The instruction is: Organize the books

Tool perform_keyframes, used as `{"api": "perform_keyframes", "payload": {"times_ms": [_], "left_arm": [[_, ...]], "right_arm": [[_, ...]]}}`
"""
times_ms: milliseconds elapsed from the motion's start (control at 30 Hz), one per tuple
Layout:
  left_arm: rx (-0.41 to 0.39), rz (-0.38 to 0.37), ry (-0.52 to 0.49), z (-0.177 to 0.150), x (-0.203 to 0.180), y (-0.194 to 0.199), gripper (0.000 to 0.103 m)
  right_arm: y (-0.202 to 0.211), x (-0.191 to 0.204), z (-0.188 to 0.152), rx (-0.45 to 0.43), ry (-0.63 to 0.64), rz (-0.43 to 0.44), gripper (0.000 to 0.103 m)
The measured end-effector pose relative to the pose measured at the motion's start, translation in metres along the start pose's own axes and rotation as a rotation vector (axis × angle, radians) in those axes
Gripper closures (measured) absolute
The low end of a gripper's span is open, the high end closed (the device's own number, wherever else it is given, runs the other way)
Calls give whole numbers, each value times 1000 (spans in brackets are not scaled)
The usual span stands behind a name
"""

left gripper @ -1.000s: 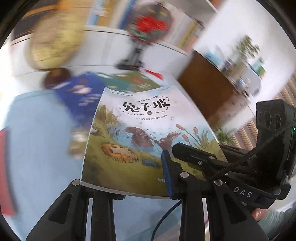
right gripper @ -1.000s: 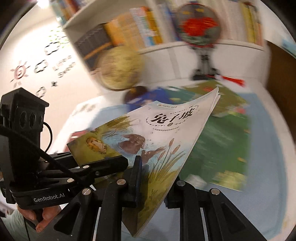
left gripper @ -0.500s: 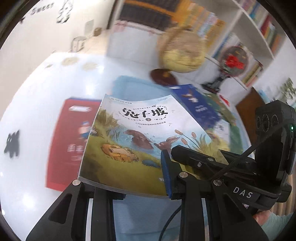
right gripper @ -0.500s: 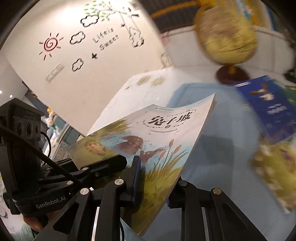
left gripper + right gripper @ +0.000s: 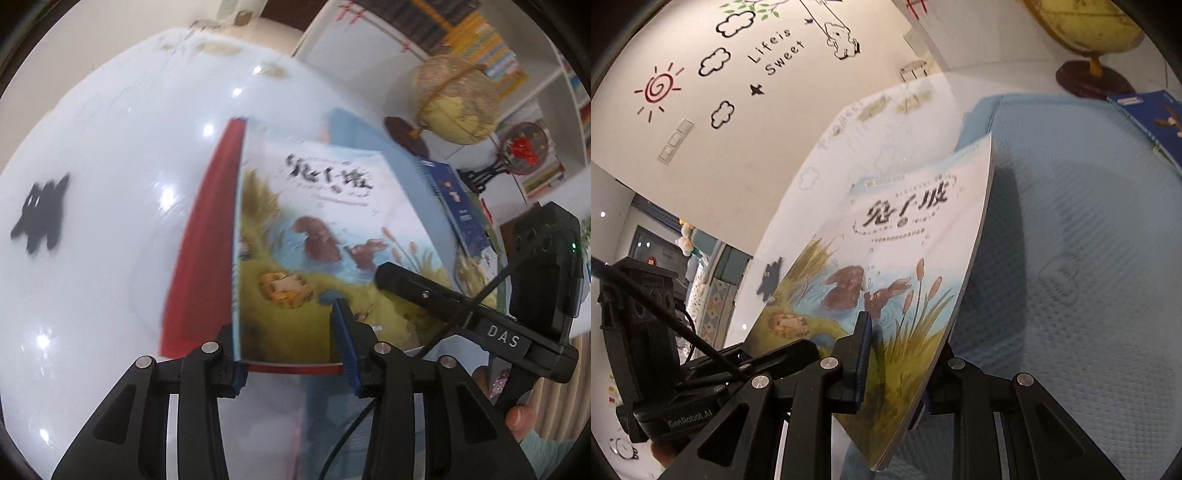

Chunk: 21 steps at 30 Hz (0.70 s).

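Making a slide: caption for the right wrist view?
Right gripper clamps a rabbit picture book tilted above the blue mat.

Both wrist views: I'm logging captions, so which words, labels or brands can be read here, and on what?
"Life is Sweet": wall decal.
"兔子坡": rabbit picture book cover title.
"GenRobot.AI": left tool body.
"DAS": right tool body.
Small subtitle line under the book title: too blurred.
Blue book cover text: too small.
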<state>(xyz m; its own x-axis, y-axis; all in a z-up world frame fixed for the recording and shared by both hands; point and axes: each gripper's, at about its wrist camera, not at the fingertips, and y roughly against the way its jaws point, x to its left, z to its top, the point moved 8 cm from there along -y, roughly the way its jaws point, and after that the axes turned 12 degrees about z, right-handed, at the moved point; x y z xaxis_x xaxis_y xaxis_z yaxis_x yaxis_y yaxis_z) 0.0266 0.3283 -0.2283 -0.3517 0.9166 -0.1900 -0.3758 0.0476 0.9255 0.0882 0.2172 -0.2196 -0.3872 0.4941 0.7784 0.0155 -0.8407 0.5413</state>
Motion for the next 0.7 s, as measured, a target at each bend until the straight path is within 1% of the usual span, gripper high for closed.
{"api": "perform_keyframes", "payload": {"times_ms": [67, 167, 200, 233, 400, 433, 533, 600, 633, 667, 700], "left_arm": [[11, 18, 13, -2, 9, -4, 64], [26, 84, 8, -7, 22, -10, 63], [35, 100, 6, -9, 26, -12, 64], [27, 106, 0, -10, 29, -9, 64], [37, 213, -17, -18, 51, -3, 64], [37, 226, -11, -19, 55, -1, 64], [17, 230, -1, -17, 55, 6, 64], [-1, 225, -5, -11, 45, 10, 64], [-11, 221, -15, -7, 38, 13, 64], [-26, 218, -32, -2, 28, 17, 64], [-38, 213, -51, 2, 18, 19, 64]], "right_arm": [[-6, 3, -4, 12, -2, -4, 82], [-18, 7, -7, 29, 25, -41, 82], [-21, 8, -8, 37, 28, -48, 82], [-24, 9, -10, 46, 25, -50, 82], [-30, 16, -12, 86, 51, -52, 82], [-31, 17, -14, 97, 58, -52, 80], [-30, 19, -20, 148, 78, -37, 76], [-23, 18, -29, 187, 99, -19, 72], [-16, 17, -36, 209, 113, 2, 66], [-9, 16, -42, 222, 119, 19, 56], [1, 12, -49, 229, 119, 21, 51]]}}
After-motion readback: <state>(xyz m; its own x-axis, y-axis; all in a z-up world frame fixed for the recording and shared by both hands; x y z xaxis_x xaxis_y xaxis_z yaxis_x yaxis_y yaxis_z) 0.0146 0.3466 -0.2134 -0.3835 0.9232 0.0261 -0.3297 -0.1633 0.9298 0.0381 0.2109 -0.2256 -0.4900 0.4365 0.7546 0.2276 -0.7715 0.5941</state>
